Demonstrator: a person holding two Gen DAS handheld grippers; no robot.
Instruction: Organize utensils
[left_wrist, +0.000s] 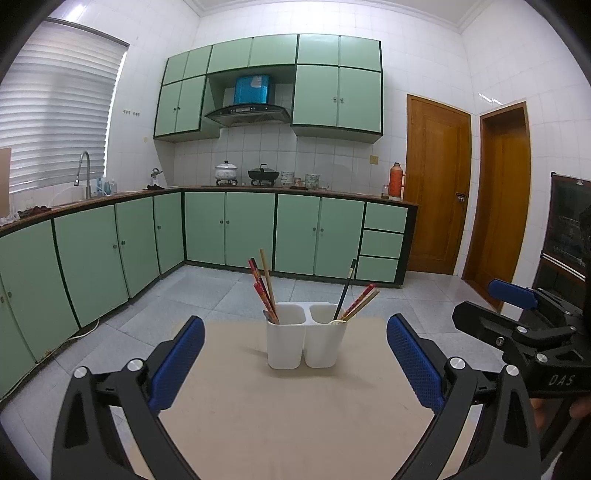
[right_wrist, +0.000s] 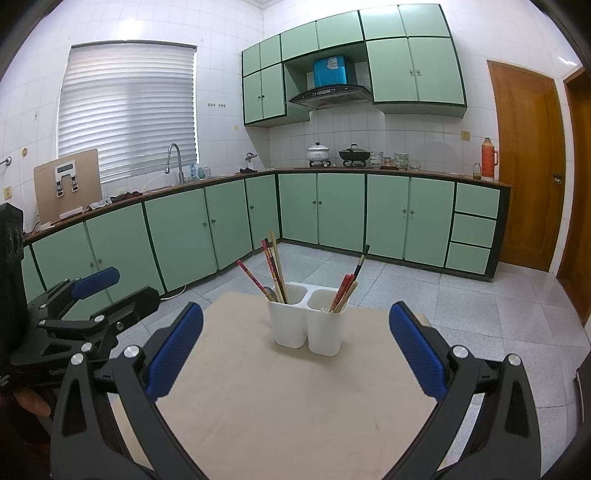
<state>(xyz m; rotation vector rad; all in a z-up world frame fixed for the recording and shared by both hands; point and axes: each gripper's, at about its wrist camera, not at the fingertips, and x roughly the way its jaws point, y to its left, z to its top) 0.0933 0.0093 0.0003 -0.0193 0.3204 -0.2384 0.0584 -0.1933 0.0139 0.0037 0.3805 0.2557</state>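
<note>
A white two-compartment utensil holder (left_wrist: 306, 338) (right_wrist: 307, 321) stands on a beige table (left_wrist: 280, 413) (right_wrist: 288, 398). Its left compartment holds red and wooden chopsticks (left_wrist: 264, 286) (right_wrist: 274, 266) and a spoon (right_wrist: 270, 292). Its right compartment holds red and wooden chopsticks (left_wrist: 360, 302) (right_wrist: 343, 293) and a black one (left_wrist: 345, 290) (right_wrist: 361, 260). My left gripper (left_wrist: 295, 363) is open and empty, short of the holder. My right gripper (right_wrist: 295, 350) is open and empty, also short of it. Each gripper shows at the edge of the other's view: the right gripper (left_wrist: 517, 325) and the left gripper (right_wrist: 74, 314).
The table stands on a grey tiled floor (left_wrist: 207, 291). Green cabinets (right_wrist: 332, 210) with a counter, sink, pots and a red thermos (right_wrist: 488, 158) line the far walls. Wooden doors (left_wrist: 437, 184) are at the right. A dark appliance (left_wrist: 565, 236) stands at the far right.
</note>
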